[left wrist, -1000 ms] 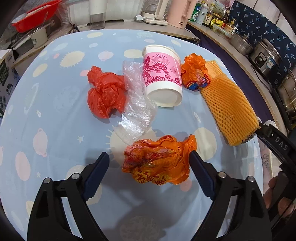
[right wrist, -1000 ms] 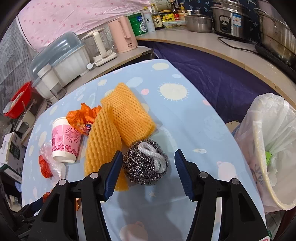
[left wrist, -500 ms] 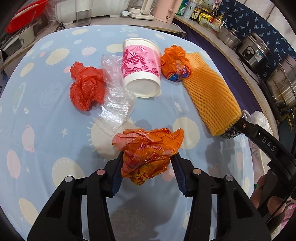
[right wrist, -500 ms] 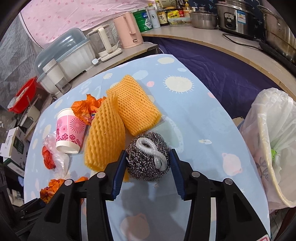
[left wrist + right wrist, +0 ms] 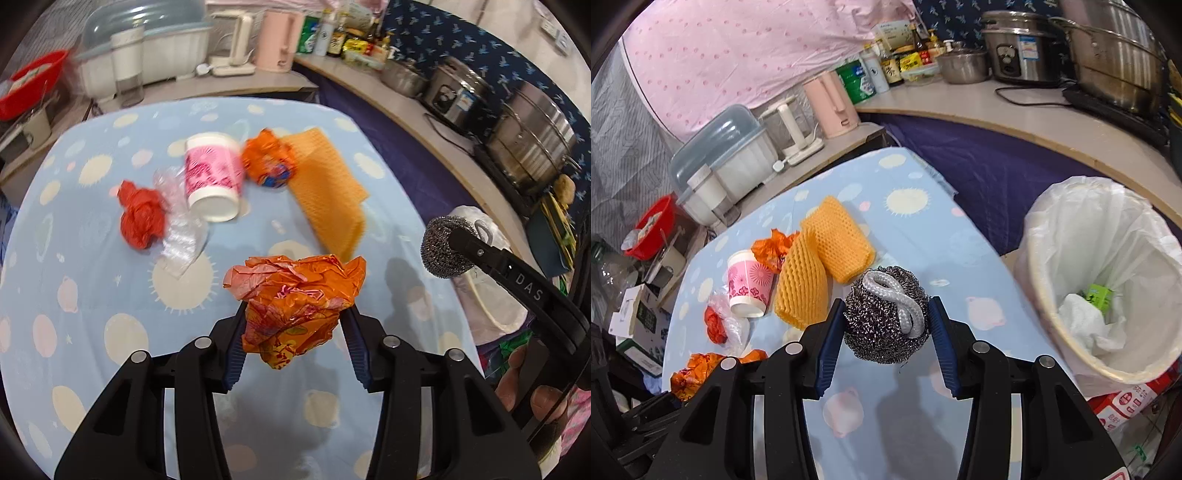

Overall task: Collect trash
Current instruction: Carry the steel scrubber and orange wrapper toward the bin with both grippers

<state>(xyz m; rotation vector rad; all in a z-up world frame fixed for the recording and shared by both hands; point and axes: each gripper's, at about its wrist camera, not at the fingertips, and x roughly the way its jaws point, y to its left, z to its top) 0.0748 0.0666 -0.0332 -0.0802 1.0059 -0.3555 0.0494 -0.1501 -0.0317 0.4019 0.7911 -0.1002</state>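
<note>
My left gripper (image 5: 295, 332) is shut on a crumpled orange wrapper (image 5: 295, 299) and holds it above the table. My right gripper (image 5: 884, 325) is shut on a steel wool scrubber (image 5: 886, 314) with a grey loop, lifted off the table; it also shows in the left wrist view (image 5: 443, 247). On the table lie a pink paper cup (image 5: 212, 177), a red bag (image 5: 142, 218), clear plastic (image 5: 183, 236), a second orange wrapper (image 5: 267, 160) and orange foam nets (image 5: 820, 269). A white-lined trash bin (image 5: 1108, 280) stands to the right, beside the table.
The table has a light blue patterned cloth (image 5: 92, 277). A counter (image 5: 1015, 118) behind holds pots, bottles and a pink kettle (image 5: 833, 105). A dish rack (image 5: 720, 166) and red basin (image 5: 652, 229) stand at the far left.
Both grippers have lifted their loads off the table. The right gripper has carried the scrubber right, toward the bin. The left gripper has raised the orange wrapper.
</note>
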